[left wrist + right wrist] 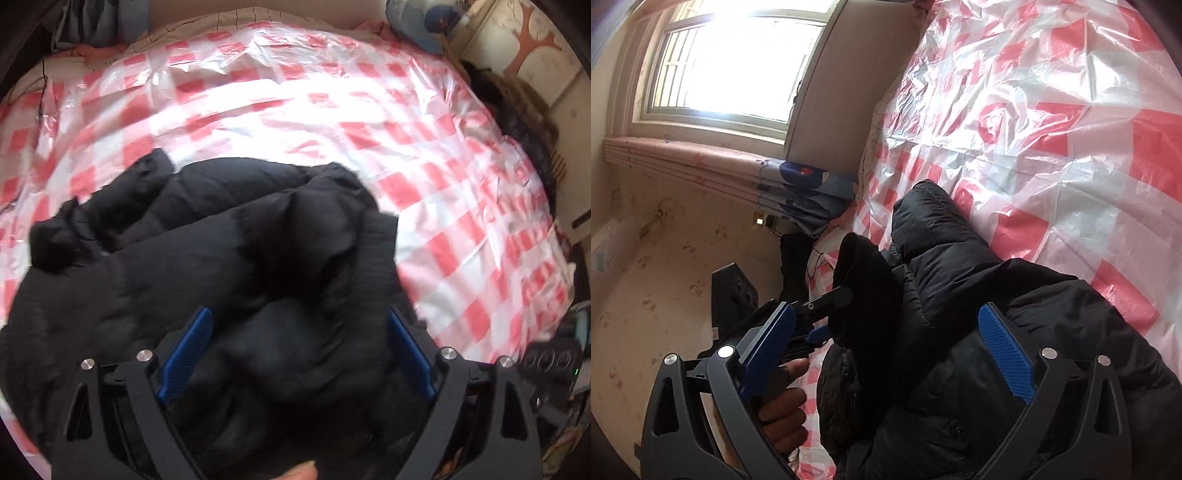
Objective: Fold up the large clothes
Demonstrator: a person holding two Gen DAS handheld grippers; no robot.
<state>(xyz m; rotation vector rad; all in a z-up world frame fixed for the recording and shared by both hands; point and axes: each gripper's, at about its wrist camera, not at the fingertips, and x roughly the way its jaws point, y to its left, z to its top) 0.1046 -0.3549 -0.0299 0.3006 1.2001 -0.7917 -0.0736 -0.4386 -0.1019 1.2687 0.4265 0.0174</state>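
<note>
A black puffer jacket [207, 258] lies bunched on a bed under a red and white checked plastic sheet [295, 110]. My left gripper [297, 325] is open, its blue pads wide apart over a fold of the jacket. In the right wrist view the jacket [960, 332] lies along the bed's edge on the sheet [1052, 129]. My right gripper [886, 321] is open above it. The left gripper [827, 314] also shows in that view, at the jacket's dark cuff, held by a hand [783, 402].
A blue patterned pillow [417, 22] lies at the bed's far right. Dark clothing [517, 110] is heaped along the right edge. A window [731, 55] and pink wall stand beyond the bed's side, with blue fabric [812, 195] hanging there.
</note>
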